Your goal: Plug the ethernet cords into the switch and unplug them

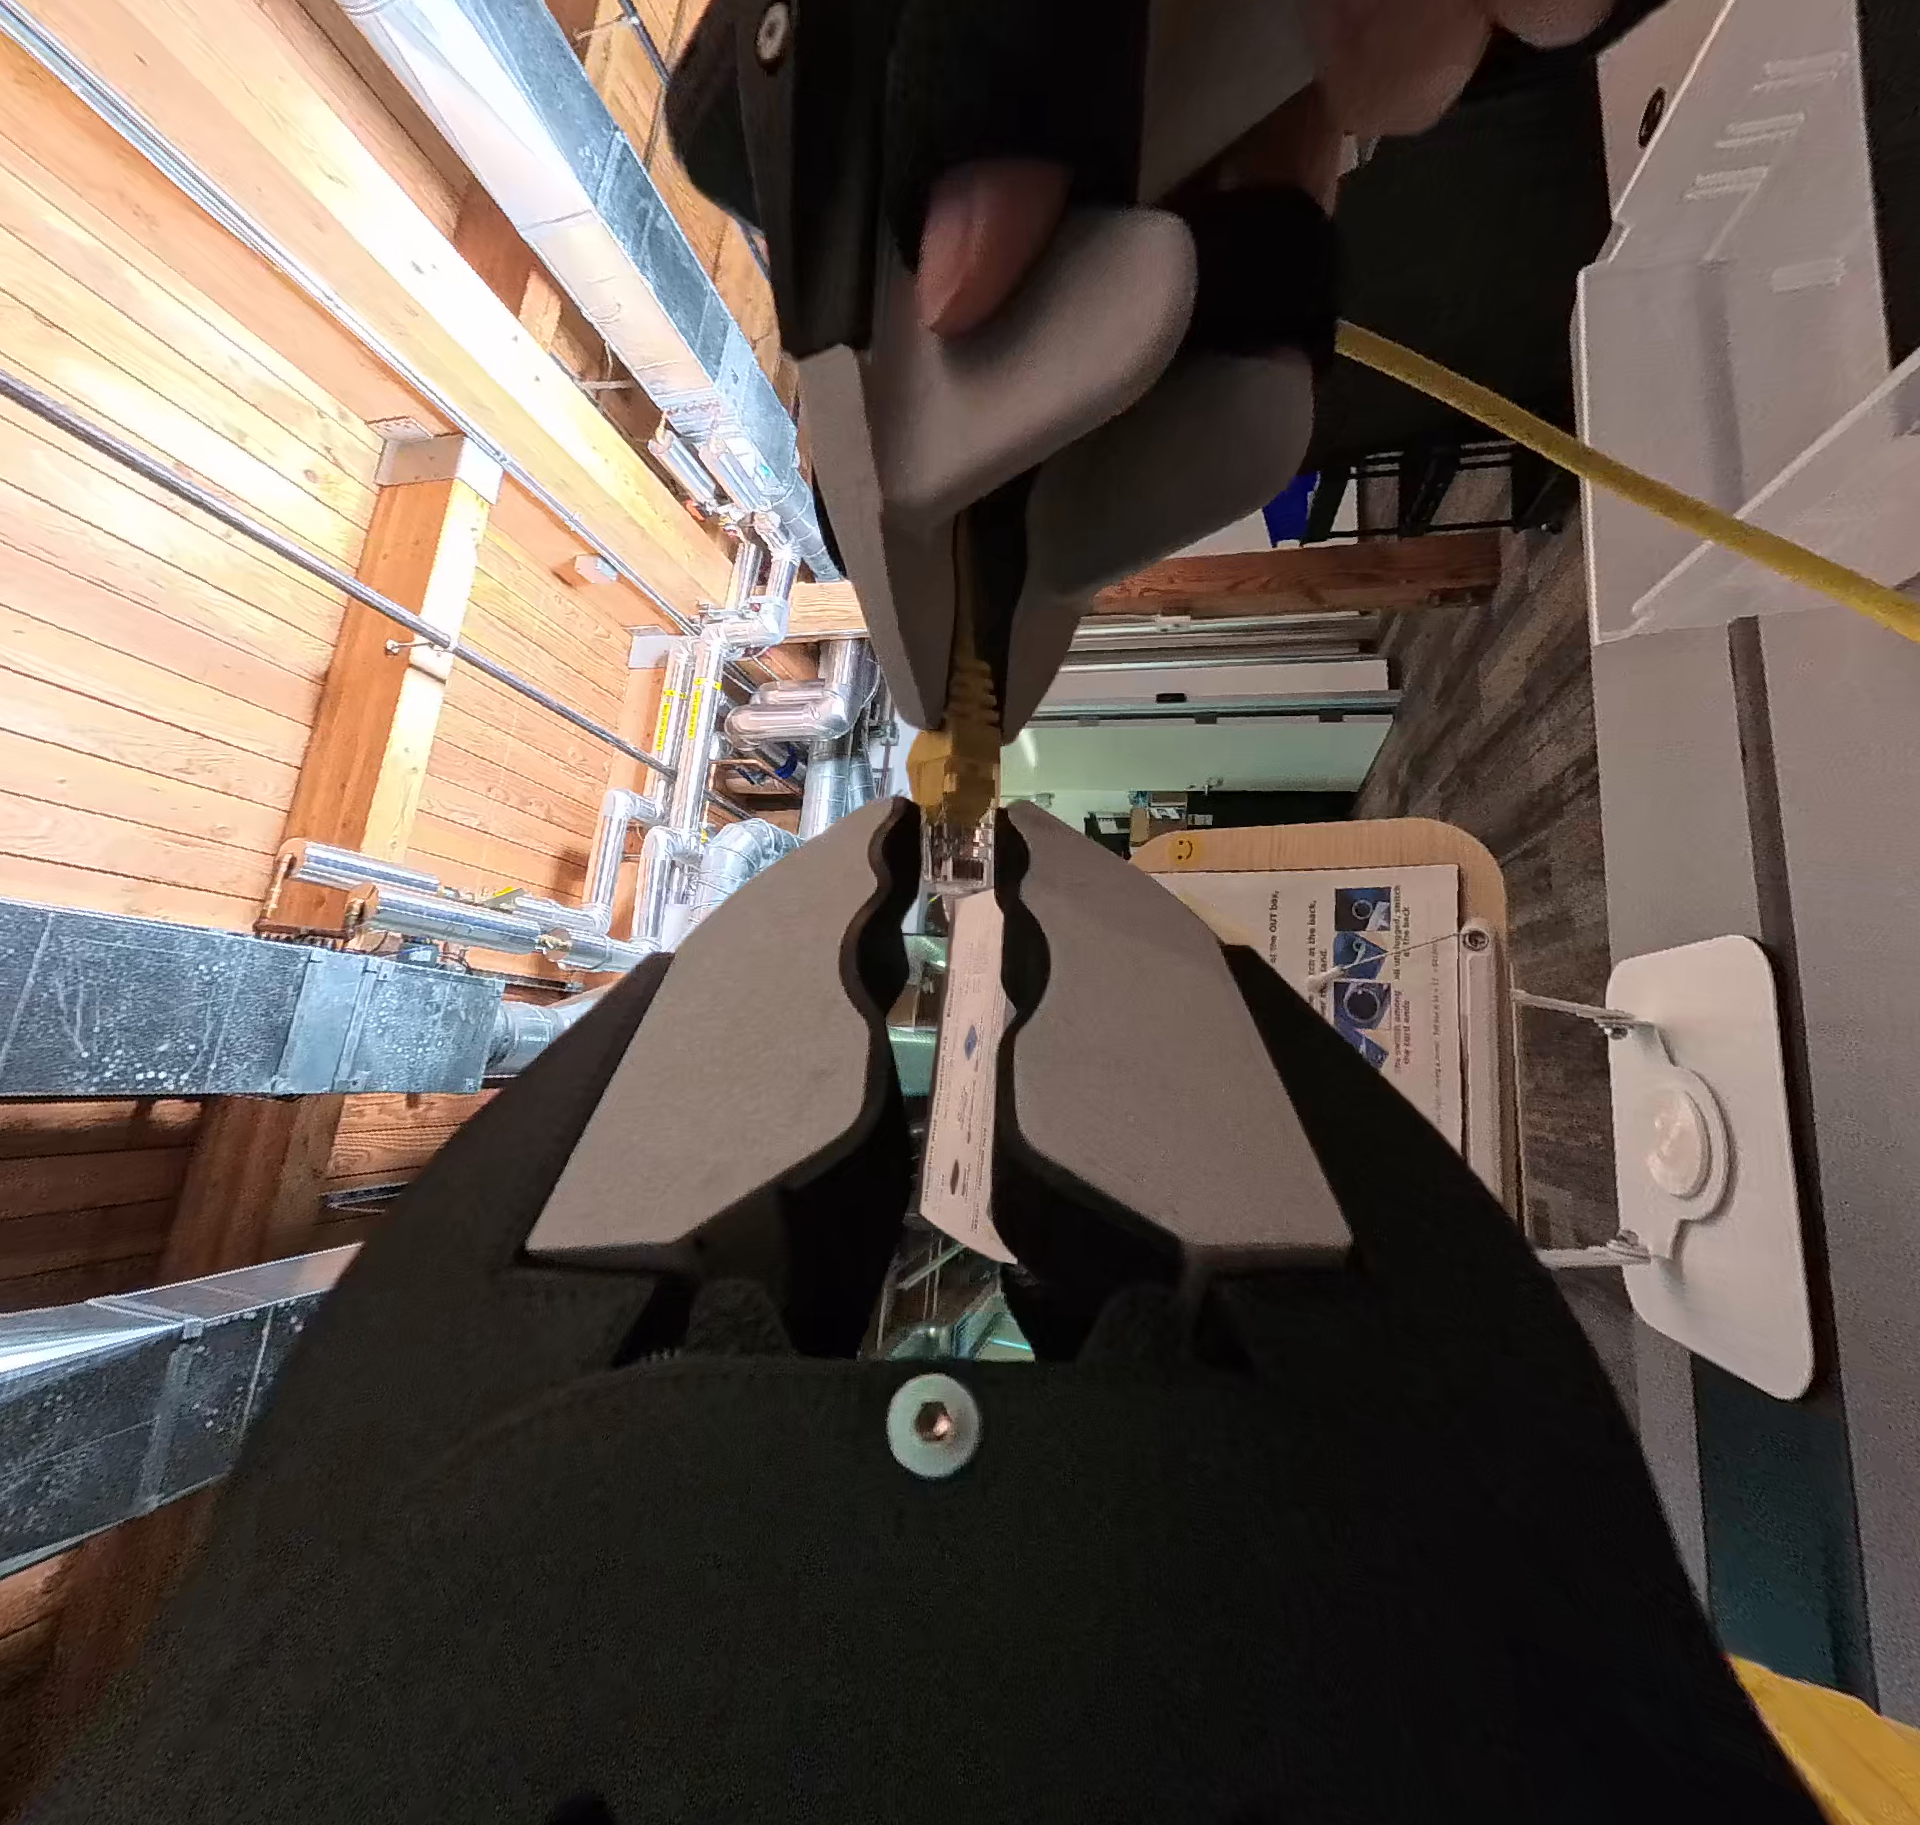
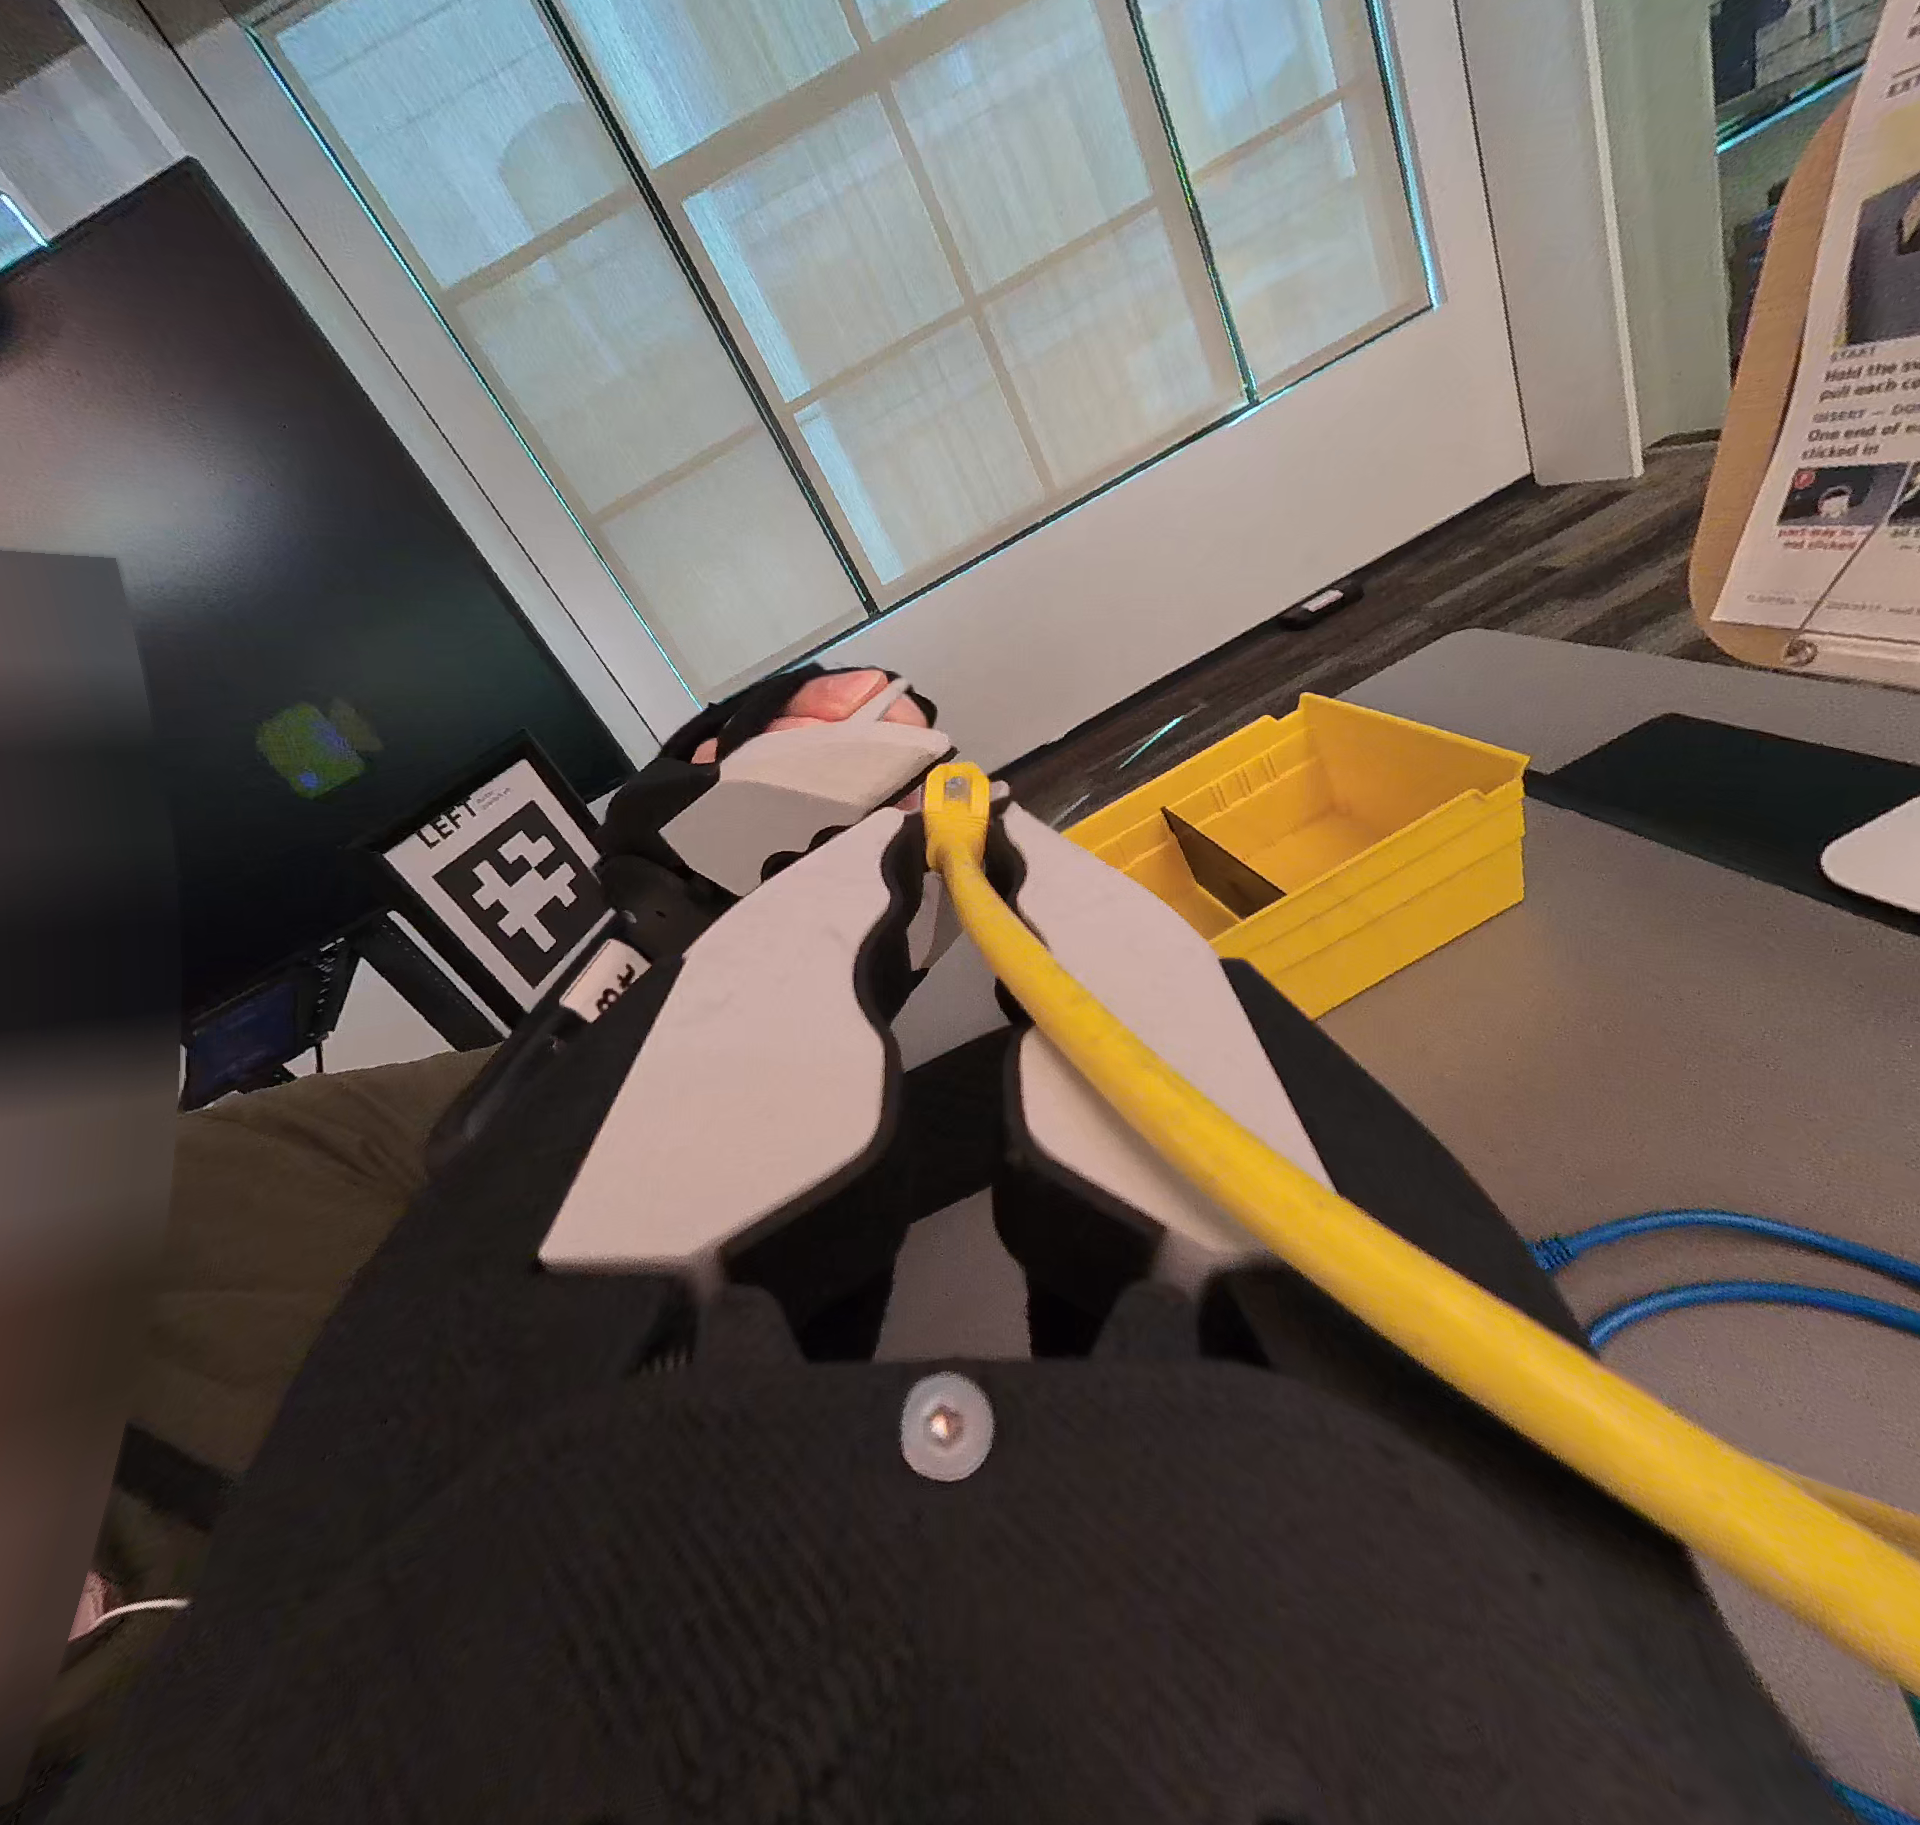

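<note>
The right gripper [image 2: 954, 819] is clamped on the yellow cord [image 2: 1226, 1110] just behind its plug [image 2: 956, 788], with the cord trailing back over the right finger and off toward the lower right. The left gripper [image 1: 961, 845] meets it tip to tip: its fingertips [image 1: 883, 840] sit either side of the clear plug [image 1: 956, 856], nearly closed around it, though firm contact cannot be confirmed. The switch is not visible in either view. A yellow bin [image 2: 1351, 840] lies beyond the right gripper's tips on the grey table [image 2: 1558, 1048]; blue cords [image 2: 1714, 1287] lie to its right.

Judged step: hand-over or regrip of the plug between grippers

- Close the left gripper squarely on the plug body, clear of the latch tab
- Keep the right gripper clamped until the left holds firm
- Keep the plug axis in line with the fingers, ready for insertion
- Leave slack in the cord
</note>
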### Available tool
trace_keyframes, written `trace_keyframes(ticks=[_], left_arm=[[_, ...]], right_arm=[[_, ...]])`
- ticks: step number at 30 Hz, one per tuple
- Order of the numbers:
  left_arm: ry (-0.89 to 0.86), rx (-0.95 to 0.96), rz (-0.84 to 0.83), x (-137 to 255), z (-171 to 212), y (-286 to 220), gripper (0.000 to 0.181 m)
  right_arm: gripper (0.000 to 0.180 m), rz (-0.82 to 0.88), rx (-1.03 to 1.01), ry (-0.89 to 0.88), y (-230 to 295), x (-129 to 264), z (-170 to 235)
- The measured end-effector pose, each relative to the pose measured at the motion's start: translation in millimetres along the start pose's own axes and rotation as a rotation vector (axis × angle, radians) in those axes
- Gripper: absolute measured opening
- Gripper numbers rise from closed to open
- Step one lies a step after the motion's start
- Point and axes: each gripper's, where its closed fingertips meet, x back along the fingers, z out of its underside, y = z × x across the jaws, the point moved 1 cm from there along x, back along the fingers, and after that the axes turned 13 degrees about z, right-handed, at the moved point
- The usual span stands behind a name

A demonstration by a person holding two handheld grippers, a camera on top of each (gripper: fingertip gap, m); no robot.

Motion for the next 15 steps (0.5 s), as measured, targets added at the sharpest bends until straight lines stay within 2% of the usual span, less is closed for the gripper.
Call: trace_keyframes(ticks=[5,15], left_arm=[[-0.033,0.116,0.034,0,1,-3,0.013],[-0.027,-0.009,0.021,4,-2,-9,0.013]], right_arm=[[0.012,-0.002,0.038,-0.026,-3,-1,2],[0.012,-0.067,0.013,-0.021,-4,0,12]])
